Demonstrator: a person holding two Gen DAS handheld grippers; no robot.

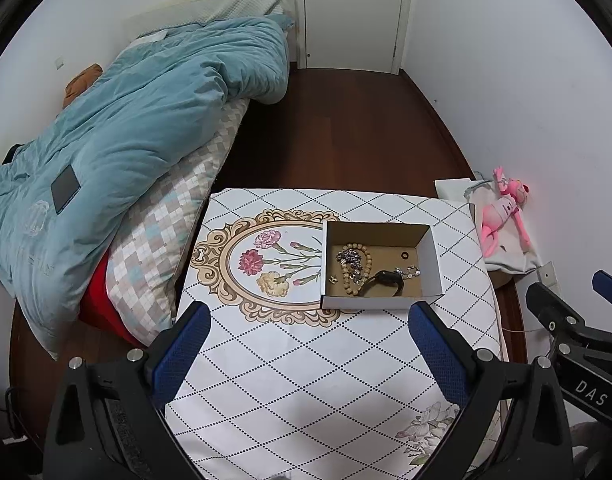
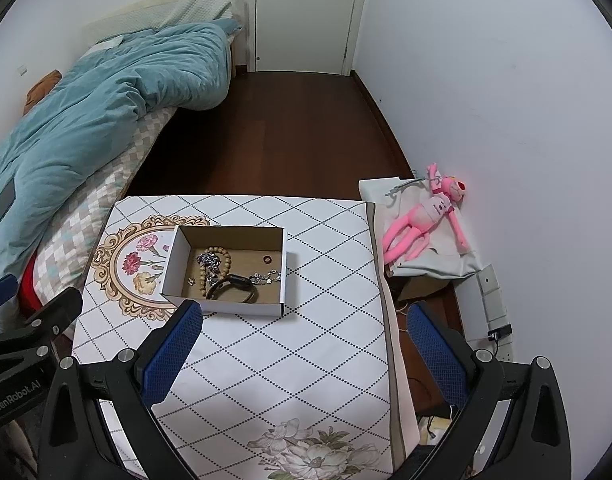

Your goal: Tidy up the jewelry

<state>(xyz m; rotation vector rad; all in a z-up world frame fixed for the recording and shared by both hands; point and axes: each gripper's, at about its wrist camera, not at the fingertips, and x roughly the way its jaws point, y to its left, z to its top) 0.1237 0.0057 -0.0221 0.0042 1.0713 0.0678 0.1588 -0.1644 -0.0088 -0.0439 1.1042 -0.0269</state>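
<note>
A small white cardboard box stands on the table. Inside lie a wooden bead bracelet, a silver chain heap, a black watch, a silver bracelet, a dark ring and a tiny earring. My left gripper is open above the table, short of the box. My right gripper is open too, nearer the table's right edge. Both hold nothing.
The table wears a white diamond-pattern cloth with flower prints. A bed with a blue duvet lies left. A pink plush toy rests on a bag at the right wall. A door is far back.
</note>
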